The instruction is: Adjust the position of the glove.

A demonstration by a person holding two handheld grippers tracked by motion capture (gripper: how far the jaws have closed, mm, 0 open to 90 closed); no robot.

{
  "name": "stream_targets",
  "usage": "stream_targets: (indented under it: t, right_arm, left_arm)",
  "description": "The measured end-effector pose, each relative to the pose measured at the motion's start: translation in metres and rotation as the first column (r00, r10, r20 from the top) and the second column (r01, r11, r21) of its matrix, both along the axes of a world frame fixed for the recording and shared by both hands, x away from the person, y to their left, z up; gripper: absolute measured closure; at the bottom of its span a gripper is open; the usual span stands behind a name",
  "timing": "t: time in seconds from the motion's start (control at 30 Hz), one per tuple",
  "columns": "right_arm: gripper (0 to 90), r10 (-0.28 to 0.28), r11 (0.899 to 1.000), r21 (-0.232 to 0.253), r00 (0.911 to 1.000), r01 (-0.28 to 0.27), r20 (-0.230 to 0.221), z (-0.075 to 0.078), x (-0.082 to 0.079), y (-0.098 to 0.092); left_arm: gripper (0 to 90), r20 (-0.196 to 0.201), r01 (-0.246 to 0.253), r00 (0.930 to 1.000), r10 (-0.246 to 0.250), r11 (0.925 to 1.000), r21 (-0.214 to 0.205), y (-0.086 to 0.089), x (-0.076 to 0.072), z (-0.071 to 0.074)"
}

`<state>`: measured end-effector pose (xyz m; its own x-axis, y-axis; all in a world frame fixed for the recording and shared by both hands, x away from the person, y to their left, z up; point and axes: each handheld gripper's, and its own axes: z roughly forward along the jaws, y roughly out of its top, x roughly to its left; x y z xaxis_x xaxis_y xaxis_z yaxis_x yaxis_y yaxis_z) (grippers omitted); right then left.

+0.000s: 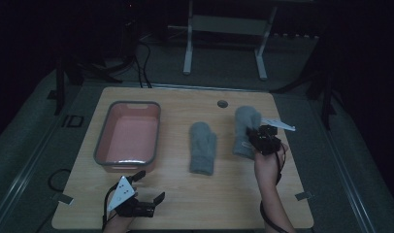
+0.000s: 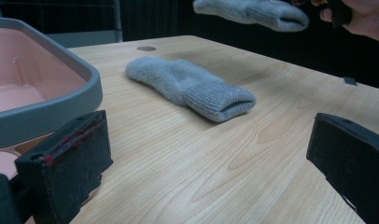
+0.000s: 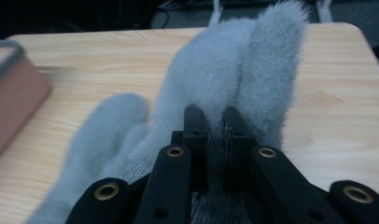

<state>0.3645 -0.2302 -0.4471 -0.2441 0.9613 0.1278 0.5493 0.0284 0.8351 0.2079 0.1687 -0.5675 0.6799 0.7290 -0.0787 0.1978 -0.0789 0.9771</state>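
Grey wool fills the right gripper (image 3: 214,128) — its jaws are clamped on a mitten (image 1: 245,127) held above the bench (image 1: 185,204), right of frame centre. A second mitten (image 1: 203,147) lies flat mid-frame beside the pink tub (image 1: 102,145). At lower left the left gripper (image 1: 149,187) rests wide apart — nothing between its jaws.

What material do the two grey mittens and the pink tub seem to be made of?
Held mitten: probably knitted wool or fleece, with a fuzzy, matte nap; fine hairs stand out at its edges where the right gripper pinches it.
Lying mitten: the same soft fabric, with a ribbed knit cuff.
Tub: likely moulded plastic, smooth pink inside with a grey rim and a slight sheen.
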Motion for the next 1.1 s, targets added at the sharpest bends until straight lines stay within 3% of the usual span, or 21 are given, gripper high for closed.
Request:
stream_targets:
  t: [0.3, 0.37, 0.4, 0.47, 0.7, 1.1]
  right_arm:
    - [83.1, 0.053, 0.998, 0.034, 0.9985, -0.053, 0.015, 0.013, 0.001, 0.05]
    - [83.1, 0.053, 0.998, 0.034, 0.9985, -0.053, 0.015, 0.013, 0.001, 0.05]
    - [83.1, 0.066, 0.996, 0.063, 0.9978, -0.066, 0.007, 0.008, 0.002, 0.065]
    - [83.1, 0.07, 0.994, 0.086, 0.9975, -0.069, -0.009, 0.001, 0.003, 0.075]
    - [83.1, 0.109, 0.992, 0.066, 0.9922, -0.105, -0.061, -0.026, -0.002, 0.11]
    - [82.7, 0.137, 0.99, 0.063, 0.9785, -0.129, -0.154, -0.065, 0.001, 0.12]
  left_arm:
    - [0.2, 0.001, 0.001, 1.0, -0.001, 1.0, 0.001, 0.001, 0.0, 0.001]
    - [0.2, 0.003, 0.0, 1.0, 0.0, 1.0, 0.001, 0.001, -0.001, 0.001]
    - [0.3, 0.006, -0.001, 1.0, 0.001, 1.0, 0.0, 0.001, -0.001, 0.001]
    - [0.2, 0.007, -0.004, 1.0, 0.004, 1.0, 0.001, 0.002, -0.001, 0.001]
    - [0.3, 0.009, -0.003, 1.0, 0.003, 1.0, -0.005, 0.003, -0.002, 0.002]
    - [0.2, 0.006, 0.005, 1.0, -0.005, 1.0, 0.003, 0.002, -0.002, 0.002]
